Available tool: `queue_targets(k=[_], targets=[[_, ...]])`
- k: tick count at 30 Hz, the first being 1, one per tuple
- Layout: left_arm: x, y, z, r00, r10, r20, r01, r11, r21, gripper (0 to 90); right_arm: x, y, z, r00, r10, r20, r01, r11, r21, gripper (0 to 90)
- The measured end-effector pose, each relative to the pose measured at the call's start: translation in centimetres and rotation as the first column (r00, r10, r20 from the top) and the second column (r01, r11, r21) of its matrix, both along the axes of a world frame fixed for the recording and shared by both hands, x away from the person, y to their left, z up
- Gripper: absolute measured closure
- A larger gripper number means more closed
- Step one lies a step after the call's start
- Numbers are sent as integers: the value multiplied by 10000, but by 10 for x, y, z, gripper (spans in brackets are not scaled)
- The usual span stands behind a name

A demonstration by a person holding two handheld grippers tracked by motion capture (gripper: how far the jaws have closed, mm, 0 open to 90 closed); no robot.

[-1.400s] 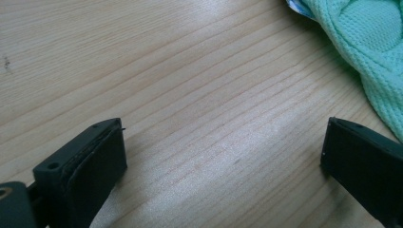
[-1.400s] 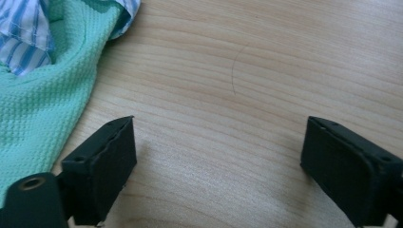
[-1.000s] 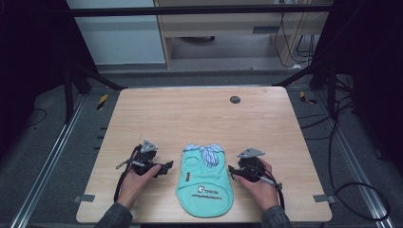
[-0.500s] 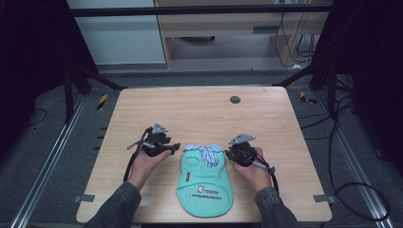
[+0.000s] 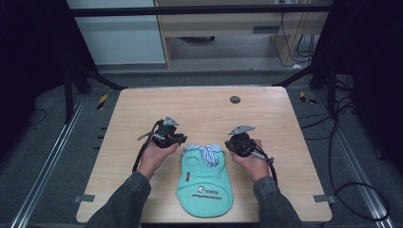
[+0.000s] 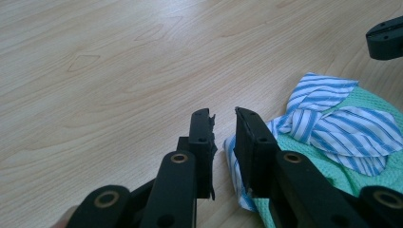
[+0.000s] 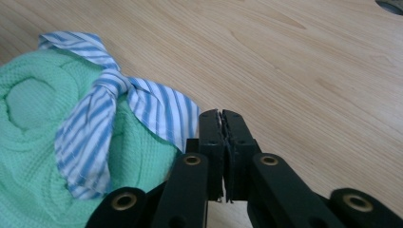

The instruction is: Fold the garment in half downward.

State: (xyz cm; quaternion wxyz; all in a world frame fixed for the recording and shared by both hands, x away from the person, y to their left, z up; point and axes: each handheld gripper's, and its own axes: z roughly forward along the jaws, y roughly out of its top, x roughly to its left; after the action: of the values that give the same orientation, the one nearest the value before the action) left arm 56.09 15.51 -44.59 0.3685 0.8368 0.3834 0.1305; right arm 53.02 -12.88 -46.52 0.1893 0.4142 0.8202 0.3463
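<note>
A small mint-green knitted garment (image 5: 205, 183) with a blue-and-white striped collar (image 5: 207, 152) lies flat near the table's front edge. My left gripper (image 5: 182, 139) is just left of the collar, low over the table. In the left gripper view its jaws stand slightly apart with nothing between them (image 6: 223, 119), and the striped collar (image 6: 332, 121) lies to their right. My right gripper (image 5: 228, 144) sits at the collar's right side. Its jaws are pressed together (image 7: 222, 117), and the striped collar (image 7: 142, 102) and the green knit (image 7: 33, 142) lie just beside them, not between them.
The wooden table (image 5: 199, 109) has a dark round grommet (image 5: 235, 99) at the back middle. Dark floor, metal rails and cables surround it. The right gripper's tip (image 6: 386, 38) shows at the top right of the left gripper view.
Both hands have moved away from the front edge toward the garment's collar end. The left gripper has come in to the right, the right gripper to the left.
</note>
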Motion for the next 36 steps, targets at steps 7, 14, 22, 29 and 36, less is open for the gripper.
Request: queue_targets(k=[7,14,22,29,36], targets=[[3,-11,-5,9998,-83,-166,89,9993,362,695,10,16,-3,9995,172,-251,-171,9998,46,790],[5,-17,-12,9996,-54,-279,70,9984,560,604,20,28,-9,9986,69,-532,-78,9998,-161,669],[6,-21,-23,9990,-15,-453,54,9963,855,603,22,35,-14,9973,15,-740,-44,9992,-388,606],[6,-16,-33,9976,23,-696,43,9955,943,570,22,35,-21,9939,3,-1106,-48,9992,-402,562],[6,-17,-35,9955,-119,-938,224,9936,1111,534,22,36,-22,9900,-47,-1413,-29,9986,-531,552]])
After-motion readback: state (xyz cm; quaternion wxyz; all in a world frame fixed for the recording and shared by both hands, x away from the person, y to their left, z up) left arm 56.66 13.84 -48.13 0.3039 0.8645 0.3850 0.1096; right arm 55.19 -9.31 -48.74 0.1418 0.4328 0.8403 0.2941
